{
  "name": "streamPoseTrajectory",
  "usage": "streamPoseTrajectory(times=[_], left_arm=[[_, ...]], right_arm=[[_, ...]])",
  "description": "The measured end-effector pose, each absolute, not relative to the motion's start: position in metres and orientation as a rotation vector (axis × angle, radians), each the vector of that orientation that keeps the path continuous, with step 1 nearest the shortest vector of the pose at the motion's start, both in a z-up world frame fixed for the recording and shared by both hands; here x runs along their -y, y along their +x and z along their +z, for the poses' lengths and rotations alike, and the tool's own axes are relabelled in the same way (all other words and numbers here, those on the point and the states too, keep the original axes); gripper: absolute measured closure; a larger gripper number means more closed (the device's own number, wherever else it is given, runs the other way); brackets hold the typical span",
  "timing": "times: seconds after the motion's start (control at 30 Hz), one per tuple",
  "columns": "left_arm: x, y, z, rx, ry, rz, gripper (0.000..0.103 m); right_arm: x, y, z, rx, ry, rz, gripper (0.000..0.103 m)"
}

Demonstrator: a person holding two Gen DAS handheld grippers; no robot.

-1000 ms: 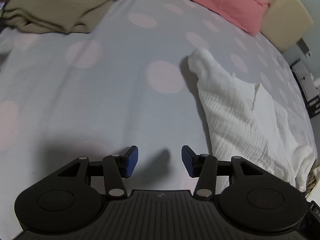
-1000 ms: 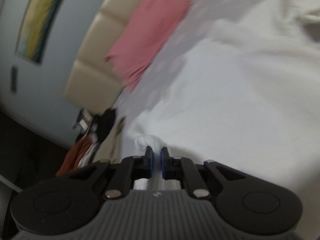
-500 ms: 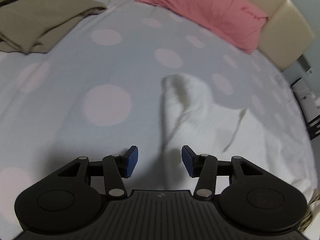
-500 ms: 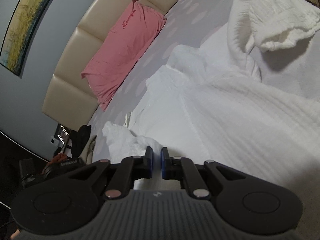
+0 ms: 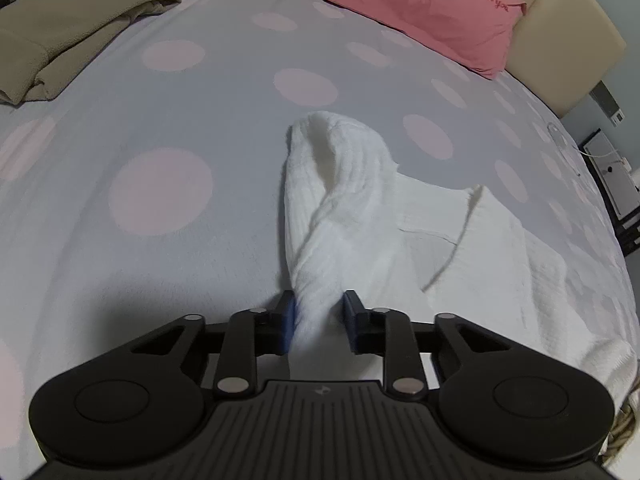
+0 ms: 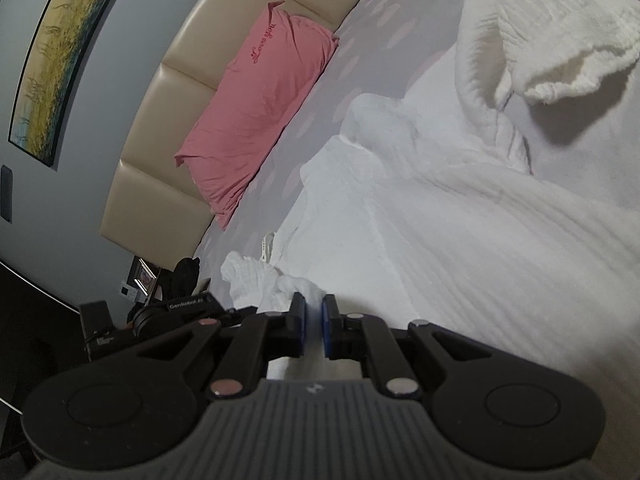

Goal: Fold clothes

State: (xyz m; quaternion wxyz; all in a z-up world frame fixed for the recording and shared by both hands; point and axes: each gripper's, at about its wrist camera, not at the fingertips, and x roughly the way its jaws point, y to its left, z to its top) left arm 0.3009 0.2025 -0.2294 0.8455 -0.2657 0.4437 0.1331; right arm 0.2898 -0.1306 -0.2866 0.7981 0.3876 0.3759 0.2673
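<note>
A twisted fold of the white garment is being gripped between the narrowed jaws of the left gripper, with the blue pads pressed against the cloth on both sides. Ahead of that gripper, the gathered fabric is being drawn up from the polka-dot bedsheet into a ridge, while the rest of the garment is lying spread to the right of it. Farther ahead, a pink pillow is being rested against the cream headboard, and a folded tan garment is lying far off to the front left.

In the right wrist view, a bunched edge of the white garment is being pinched by the right gripper, whose jaws are nearly together with only thin cloth between them. The body of the garment is stretching ahead and to the right of this gripper, and the pink pillow is seen ahead to the left, against the headboard.
</note>
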Motion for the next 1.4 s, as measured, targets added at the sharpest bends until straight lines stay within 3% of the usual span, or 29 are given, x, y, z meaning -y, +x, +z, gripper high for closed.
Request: streamPoseTrajectory(times=[0.03,0.33,0.53,0.67,0.8,0.97,1.07,1.17,1.27,1.4], left_arm=[[-0.202,0.299,-0.224,-0.932,-0.558,0.273,0.094],[-0.231,0.277,-0.171,-0.921,-0.716,0.262,0.097],[-0.258,0.267,-0.127,-0.911,-0.620,0.313,0.100],[-0.262,0.263,-0.131,-0.960,-0.606,0.240,0.099],[-0.232,0.251,-0.171,-1.058,-0.616,0.142,0.076],[-0.183,0.222,-0.191,-1.029,-0.570,0.028,0.076],[-0.148,0.210,-0.186,-0.978,-0.409,-0.040,0.073],[-0.109,0.206,-0.183,-0.950,-0.188,-0.106,0.064],[-0.080,0.206,-0.188,-0.952,-0.001,-0.145,0.063],[-0.072,0.223,-0.195,-0.939,0.030,-0.135,0.063]], right_arm=[[0.130,0.290,-0.287,-0.807,0.832,0.573,0.093],[0.132,0.291,-0.283,-0.790,0.821,0.587,0.093],[0.123,0.286,-0.272,-0.762,0.783,0.648,0.093],[0.119,0.281,-0.266,-0.741,0.757,0.680,0.093],[0.120,0.279,-0.265,-0.733,0.742,0.631,0.093],[0.136,0.280,-0.259,-0.684,0.777,0.579,0.093],[0.137,0.282,-0.262,-0.699,0.773,0.581,0.093],[0.139,0.281,-0.261,-0.690,0.788,0.597,0.093],[0.140,0.281,-0.259,-0.681,0.803,0.613,0.093],[0.142,0.281,-0.257,-0.668,0.824,0.635,0.093]])
